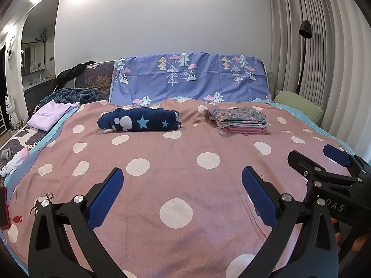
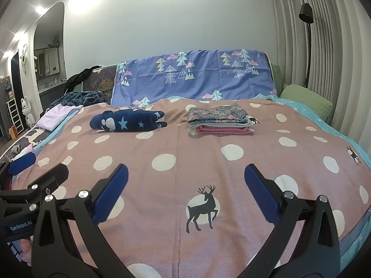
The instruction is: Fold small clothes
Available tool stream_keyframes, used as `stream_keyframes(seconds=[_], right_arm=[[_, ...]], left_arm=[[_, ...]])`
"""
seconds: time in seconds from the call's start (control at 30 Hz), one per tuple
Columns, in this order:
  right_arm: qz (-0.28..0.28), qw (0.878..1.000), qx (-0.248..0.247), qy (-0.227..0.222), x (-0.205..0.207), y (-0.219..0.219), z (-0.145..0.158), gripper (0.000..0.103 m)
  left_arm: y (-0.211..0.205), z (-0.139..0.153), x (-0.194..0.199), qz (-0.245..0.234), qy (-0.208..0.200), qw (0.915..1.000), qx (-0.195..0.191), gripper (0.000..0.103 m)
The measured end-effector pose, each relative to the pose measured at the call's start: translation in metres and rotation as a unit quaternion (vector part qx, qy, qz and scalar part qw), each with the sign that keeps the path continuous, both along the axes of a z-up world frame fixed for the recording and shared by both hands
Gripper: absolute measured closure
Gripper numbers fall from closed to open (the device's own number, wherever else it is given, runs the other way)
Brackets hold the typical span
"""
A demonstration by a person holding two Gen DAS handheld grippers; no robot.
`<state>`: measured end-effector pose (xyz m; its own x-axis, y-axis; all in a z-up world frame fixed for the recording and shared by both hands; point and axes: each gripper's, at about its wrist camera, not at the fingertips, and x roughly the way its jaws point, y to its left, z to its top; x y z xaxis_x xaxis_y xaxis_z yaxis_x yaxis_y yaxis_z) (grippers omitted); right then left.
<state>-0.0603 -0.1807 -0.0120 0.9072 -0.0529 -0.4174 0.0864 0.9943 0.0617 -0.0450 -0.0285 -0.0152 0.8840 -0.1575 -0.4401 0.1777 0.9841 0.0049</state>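
Your left tongs (image 1: 182, 193) sit nearest the lens, blue-padded fingers spread wide apart over nothing but blanket; your right tongs (image 2: 185, 191) are parted just as wide and hold nothing either. In the left wrist view the right tongs show at four o'clock, just beside the left pair.

Under both lies the big dusty-pink knitted blanket with cream polka dots (image 1: 176, 162), spread flat over the bed, with a black deer figure (image 2: 203, 208) woven in between your right fingers. At twelve o'clock, a blue sheet printed with pine trees and clouds (image 1: 190, 76) hangs over the headboard. A green pillow (image 1: 299, 105) lies at two o'clock.

On the blanket's far half, the folded stack of small clothes, floral grey piece over pink ones (image 1: 241, 120), sits at one o'clock. Well apart from it, at eleven o'clock, lies a rumpled navy fleece garment with pale stars (image 1: 139, 122).
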Motion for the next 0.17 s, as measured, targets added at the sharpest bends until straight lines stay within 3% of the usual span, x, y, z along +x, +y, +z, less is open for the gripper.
stream_keyframes(seconds=[0.17], right_arm=[[-0.003,1.000,0.004,0.002,0.0012,-0.0017,-0.0010,0.002]], left_arm=[[0.0000,-0.0012,0.0013,0.002,0.003,1.0000,0.002,0.001]])
